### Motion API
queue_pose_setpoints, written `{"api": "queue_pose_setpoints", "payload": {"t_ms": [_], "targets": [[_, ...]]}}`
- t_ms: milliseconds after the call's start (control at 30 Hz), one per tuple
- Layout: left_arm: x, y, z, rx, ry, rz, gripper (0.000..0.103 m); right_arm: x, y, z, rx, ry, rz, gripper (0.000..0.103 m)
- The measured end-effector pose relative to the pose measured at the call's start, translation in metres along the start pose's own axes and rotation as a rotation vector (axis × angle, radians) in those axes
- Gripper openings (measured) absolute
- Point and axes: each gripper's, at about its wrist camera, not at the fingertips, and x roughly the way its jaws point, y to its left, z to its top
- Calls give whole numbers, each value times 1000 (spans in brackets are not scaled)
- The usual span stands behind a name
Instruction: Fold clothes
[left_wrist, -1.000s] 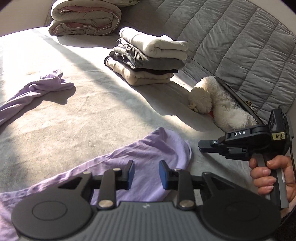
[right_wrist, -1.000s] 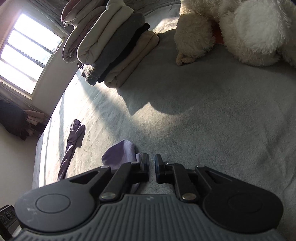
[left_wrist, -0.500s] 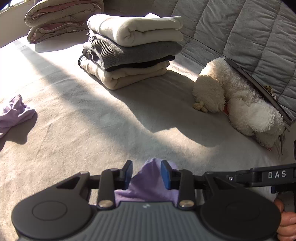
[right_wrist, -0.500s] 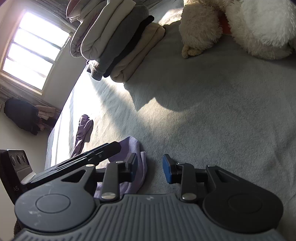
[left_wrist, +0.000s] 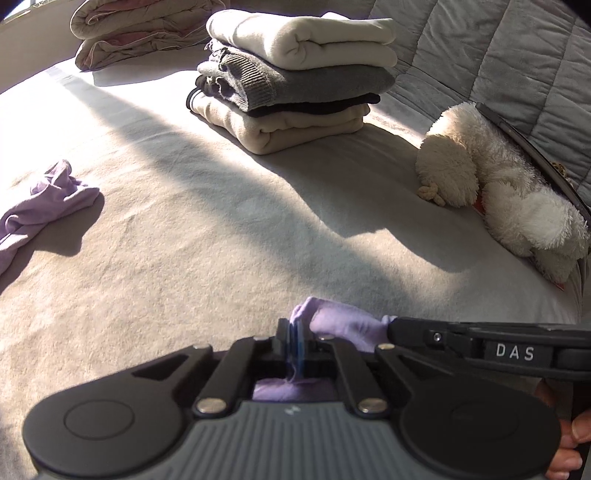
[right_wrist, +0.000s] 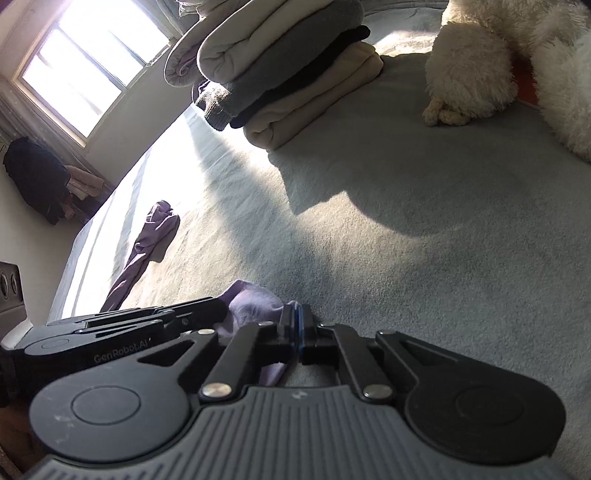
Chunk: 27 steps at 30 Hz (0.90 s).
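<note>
The lilac garment (left_wrist: 343, 323) is a thin, soft fabric lying on the bed cover (left_wrist: 221, 229). Its near edge is bunched into a raised fold at the bottom centre of both views (partly hidden, so its full outline cannot be determined). A second portion (left_wrist: 44, 203) of lilac fabric, apparently a sleeve, lies crumpled and twisted well apart to the left. The stack of folded clothes (left_wrist: 295, 74) rests farther back: cream, grey, black, beige layers, top to bottom.

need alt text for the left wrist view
The left tool is shut on a lilac garment lying on a pale bed. Beyond sit a stack of folded clothes and a white plush toy.
</note>
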Motion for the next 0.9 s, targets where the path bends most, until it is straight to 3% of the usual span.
{"api": "queue_pose_setpoints", "payload": {"t_ms": [133,300,467,667,833,900], "targets": [[-7,-8,4,39,-66,-5,1,-14,5,-2,-6,-58,-12,1],[-20,-22,9,63,-184,-64,1,-40,9,-6,-21,-126,-48,1],[-14,-38,6,90,-246,-97,0,-65,12,-10,-36,-172,-90,0],[18,-50,-6,78,-197,-82,1,-50,2,-13,-43,-103,-164,1],[23,-50,-12,43,-208,-59,2,-36,-9,-12,-23,-45,-186,2],[15,-49,-11,19,-216,-51,7,-38,-6,-10,-29,-49,-177,12]]}}
